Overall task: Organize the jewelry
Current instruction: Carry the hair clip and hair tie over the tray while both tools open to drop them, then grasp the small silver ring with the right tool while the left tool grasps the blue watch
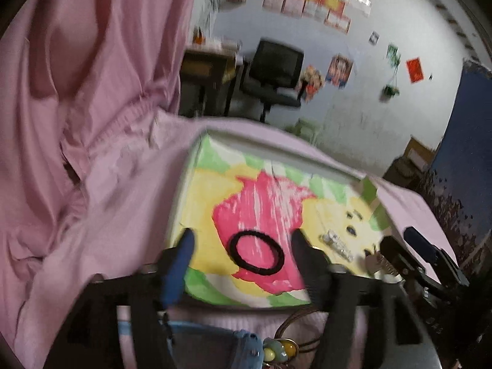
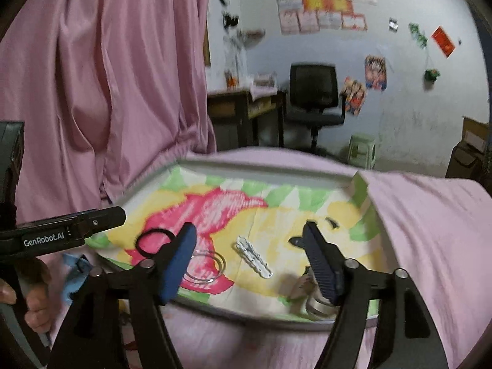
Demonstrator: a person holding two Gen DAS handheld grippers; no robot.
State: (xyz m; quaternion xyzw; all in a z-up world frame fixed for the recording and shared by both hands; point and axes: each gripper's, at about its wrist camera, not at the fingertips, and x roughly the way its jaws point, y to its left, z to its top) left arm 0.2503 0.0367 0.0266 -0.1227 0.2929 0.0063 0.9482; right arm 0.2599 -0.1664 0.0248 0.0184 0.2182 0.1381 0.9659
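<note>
Pink cloth covers the bed (image 2: 430, 230) that carries a shallow grey-rimmed tray (image 2: 252, 166), lined with a paper painted in pink, yellow and green. The lining gives small pieces a bright, flat ground, and the raised rim would likely keep them from slipping into the bedding.

Left hand-held gripper (image 1: 243, 236): jaws wide apart, holding nothing, poised low over the near edge of the tray. A black elastic hair ring (image 1: 256, 253) lies flat on the pink patch between and just beyond the fingertips; being round, it has no long axis or heading.

Right hand-held gripper (image 2: 250, 230): jaws likewise spread and empty. Framed between them is a white beaded bar-shaped clip (image 2: 253, 256), lying flat with its long axis running diagonally, far end toward the left of the tray, near end toward the right. The jaws do not line up squarely across this axis, so some turning of the wrist would probably be needed before closing on it.

Beside the blue fingertip (image 2: 184, 246) rests a thin clear bangle (image 2: 206, 264), flat. A silvery metal piece (image 2: 310, 301) at the near right corner is partly hidden and unclear. Small dark items (image 2: 332, 222) lie farther back. Outside the tray, near its front edge, a beaded cord piece (image 1: 278, 350) lies on the bed, apparently not yet sorted.
</note>
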